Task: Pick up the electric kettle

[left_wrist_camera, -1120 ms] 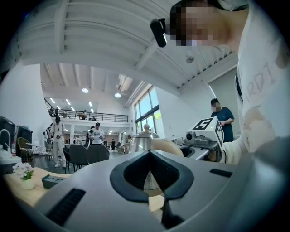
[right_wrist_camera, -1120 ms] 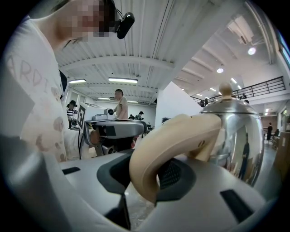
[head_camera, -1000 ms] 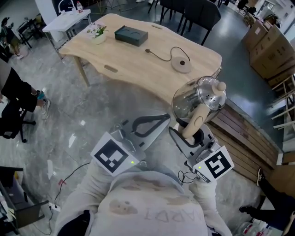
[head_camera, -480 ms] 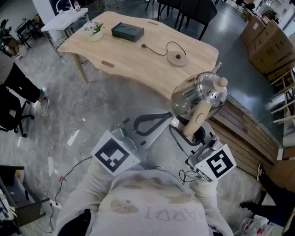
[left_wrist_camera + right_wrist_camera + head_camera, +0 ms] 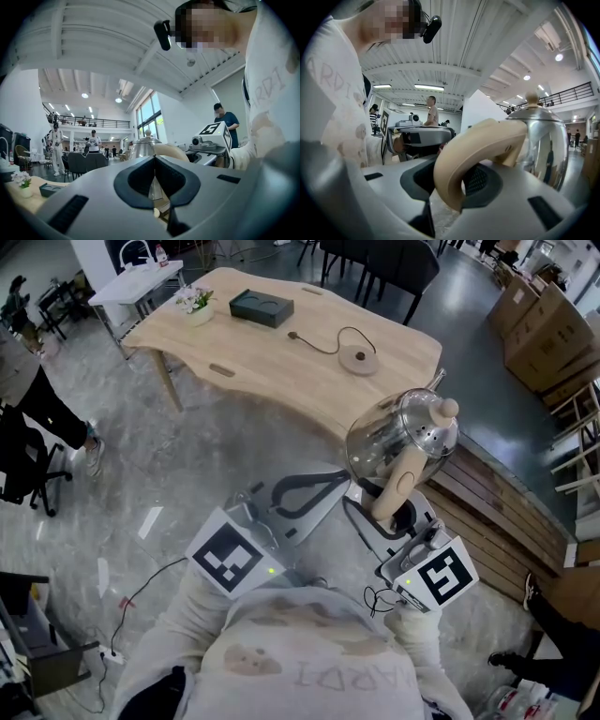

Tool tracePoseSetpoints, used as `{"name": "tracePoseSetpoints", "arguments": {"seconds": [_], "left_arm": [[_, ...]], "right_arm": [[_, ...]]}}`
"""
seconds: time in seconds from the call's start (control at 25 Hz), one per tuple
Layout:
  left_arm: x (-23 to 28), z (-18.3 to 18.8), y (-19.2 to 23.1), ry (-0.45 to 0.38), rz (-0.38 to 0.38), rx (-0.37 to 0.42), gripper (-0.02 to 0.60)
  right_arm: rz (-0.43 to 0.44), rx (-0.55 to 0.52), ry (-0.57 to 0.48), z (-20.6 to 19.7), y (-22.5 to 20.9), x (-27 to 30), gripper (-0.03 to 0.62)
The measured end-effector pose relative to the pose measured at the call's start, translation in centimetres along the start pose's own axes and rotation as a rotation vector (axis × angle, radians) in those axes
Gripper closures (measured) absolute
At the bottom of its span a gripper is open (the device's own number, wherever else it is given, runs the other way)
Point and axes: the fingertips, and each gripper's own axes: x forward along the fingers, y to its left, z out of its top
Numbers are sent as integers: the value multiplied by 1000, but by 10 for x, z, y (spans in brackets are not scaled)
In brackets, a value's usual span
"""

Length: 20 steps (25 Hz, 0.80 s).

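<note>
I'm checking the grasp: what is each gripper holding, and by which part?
The right gripper holds the electric kettle by its beige handle, near the handle's lower end. The left gripper holds nothing; its fingers are together.

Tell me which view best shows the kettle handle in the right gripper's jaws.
Right gripper view: the beige kettle handle fills the frame, clamped between the right gripper's pads. Head view shows it from above, grip partly hidden. Left gripper view catches only its top curve.
</note>
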Motion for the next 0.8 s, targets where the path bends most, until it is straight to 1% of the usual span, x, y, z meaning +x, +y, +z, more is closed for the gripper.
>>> {"name": "tracePoseSetpoints", "arguments": {"seconds": [0.08, 0.32, 0.48, 0.8], "left_arm": [[-1, 2, -7, -2, -1, 12, 569], [-4, 7, -10, -7, 6, 30, 569], [-4, 7, -12, 4, 12, 24, 569], [5, 8, -18, 10, 7, 38, 569]], "right_arm": [[-6, -6, -8, 0, 4, -6, 473], [-3, -27, -6, 2, 8, -10, 473], [5, -25, -13, 4, 9, -13, 473], [14, -28, -15, 3, 5, -20, 473]]}}
